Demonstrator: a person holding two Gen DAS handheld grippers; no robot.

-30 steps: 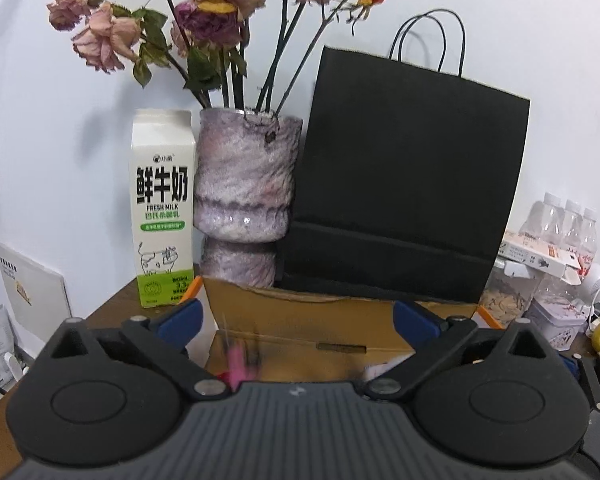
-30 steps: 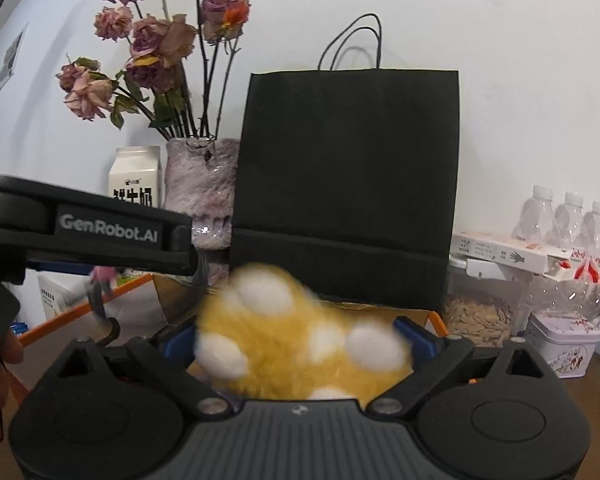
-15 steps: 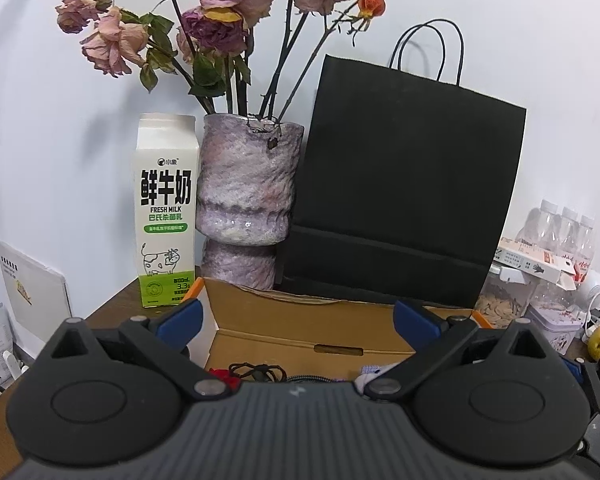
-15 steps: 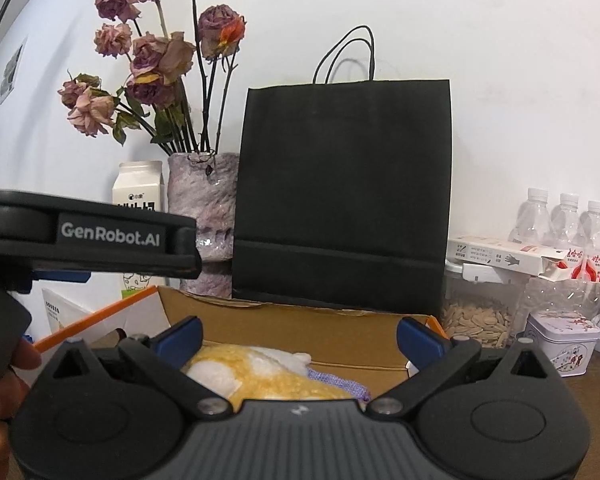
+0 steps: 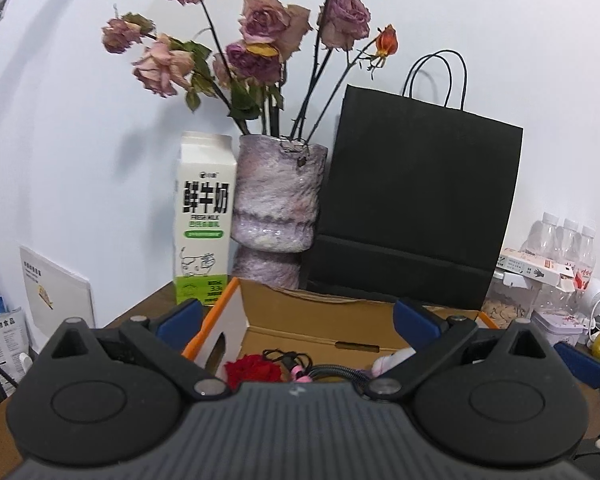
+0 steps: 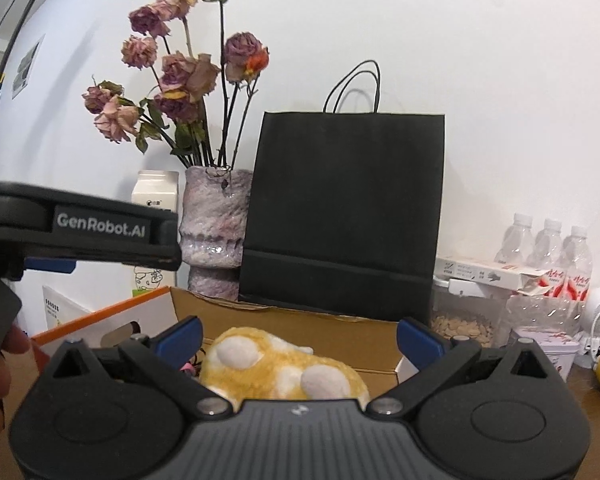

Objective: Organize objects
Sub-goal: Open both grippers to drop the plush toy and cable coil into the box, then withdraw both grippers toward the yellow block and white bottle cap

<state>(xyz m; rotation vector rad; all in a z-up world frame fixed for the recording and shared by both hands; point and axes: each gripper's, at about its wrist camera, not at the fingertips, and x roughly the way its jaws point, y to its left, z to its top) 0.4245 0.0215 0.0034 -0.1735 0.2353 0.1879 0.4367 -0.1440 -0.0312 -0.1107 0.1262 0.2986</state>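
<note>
A: Toy status? The yellow plush toy point(image 6: 284, 368) is now lying loose in the cardboard box point(image 6: 300, 320), below the right hand-held gripper point(image 6: 298, 338), no longer clamped.

B: Both are gaping apart; the left hand-held gripper point(image 5: 296, 320) is hovering empty over the box too, so another object is seemingly coming next.

The left gripper's point(image 5: 296, 322) housing covers the near half of the cardboard box point(image 5: 320, 320), so the red flower point(image 5: 252, 372) and black cord point(image 5: 288, 360) inside show only in part. The right gripper point(image 6: 298, 338) hides the yellow plush toy's point(image 6: 276, 368) lower half. The milk carton's point(image 5: 204, 220) small print is unreadable.
</note>
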